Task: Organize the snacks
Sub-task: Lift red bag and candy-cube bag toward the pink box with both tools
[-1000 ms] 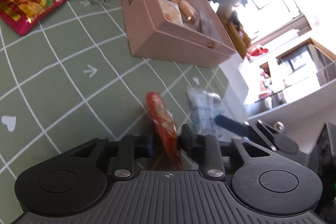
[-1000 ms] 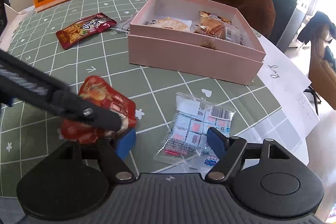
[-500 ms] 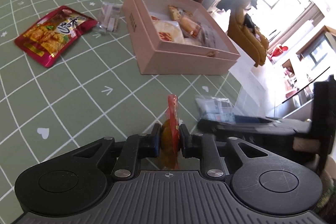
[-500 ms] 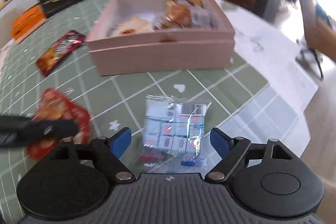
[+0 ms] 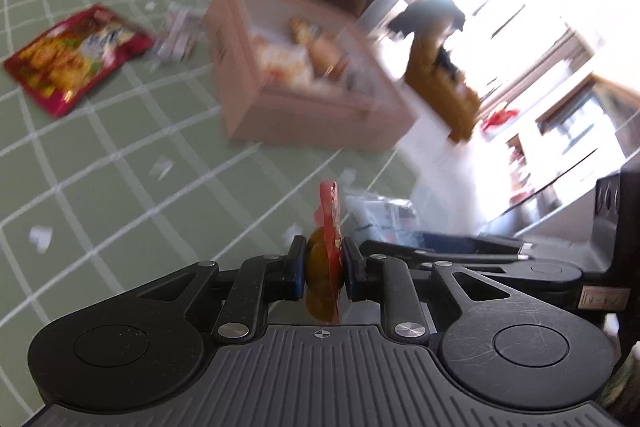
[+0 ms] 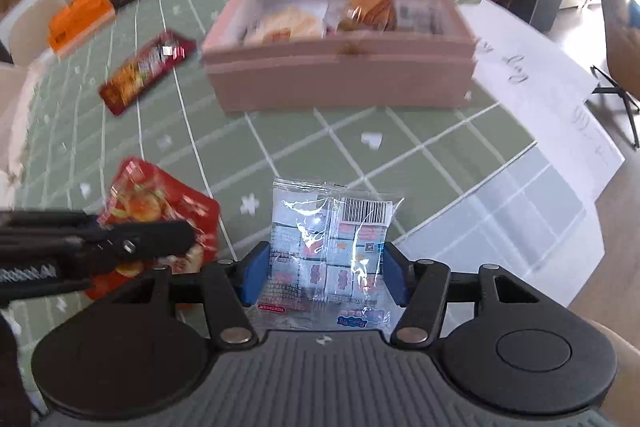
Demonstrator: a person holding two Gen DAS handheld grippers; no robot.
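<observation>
Already boxed: several snacks in the pink box (image 6: 340, 83)
Left gripper (image 5: 323, 269): clamped on red packet (image 5: 329, 211)
Right gripper (image 6: 325, 277): closing around clear packet (image 6: 332, 239)
Left: large red pouch (image 6: 146, 73) on table

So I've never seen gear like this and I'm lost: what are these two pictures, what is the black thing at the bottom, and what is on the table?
No robot here: a person holds a pair of tongs in each hand, each with its own camera looking along the fingers. One picture is from the left tongs, shut on a small red packet. The other is from the right tongs, closing around a clear bag of sweets. On the green checked tablecloth sit a pink box already holding snacks and a flat red snack bag.
</observation>
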